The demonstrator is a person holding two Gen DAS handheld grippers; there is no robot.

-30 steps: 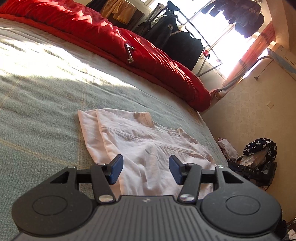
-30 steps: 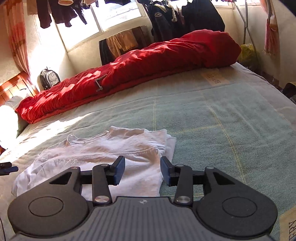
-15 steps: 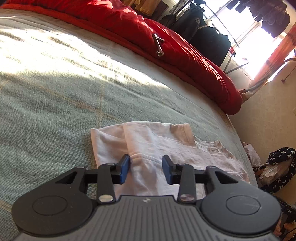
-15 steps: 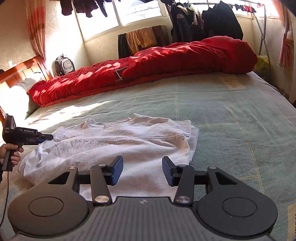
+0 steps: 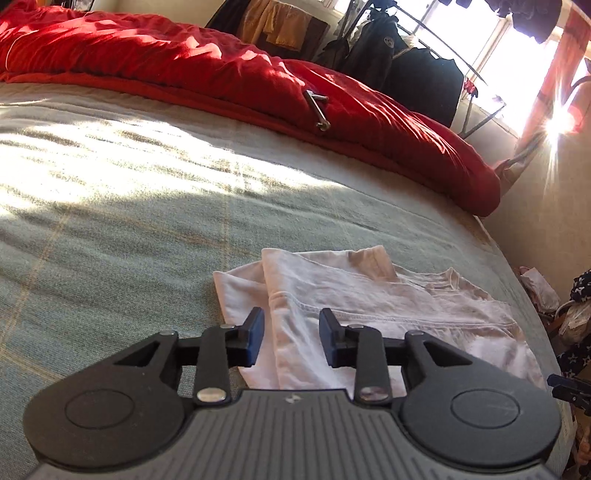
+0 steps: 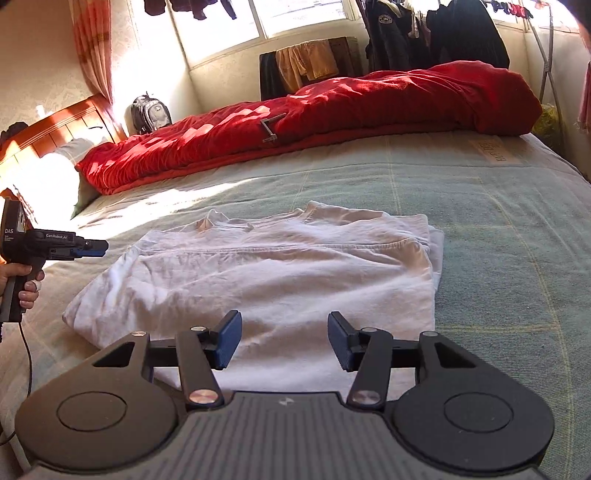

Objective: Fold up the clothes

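Right gripper (image 6: 284,339) jaws widened; shirt (image 6: 280,266) flat on bed (image 6: 498,221).

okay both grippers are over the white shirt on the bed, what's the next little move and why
Probably lower both open grippers onto the near edge of the white shirt and pinch it. The left gripper and right gripper hover above the cloth with jaws apart, gripping nothing, and the shirt lies only partly folded.

A red duvet (image 6: 314,122) lies along the far side of the green blanket (image 6: 498,229), with a backpack (image 6: 150,113) beyond the duvet's end by the wooden headboard (image 6: 62,129) and dark jackets (image 6: 436,33) hanging behind it.
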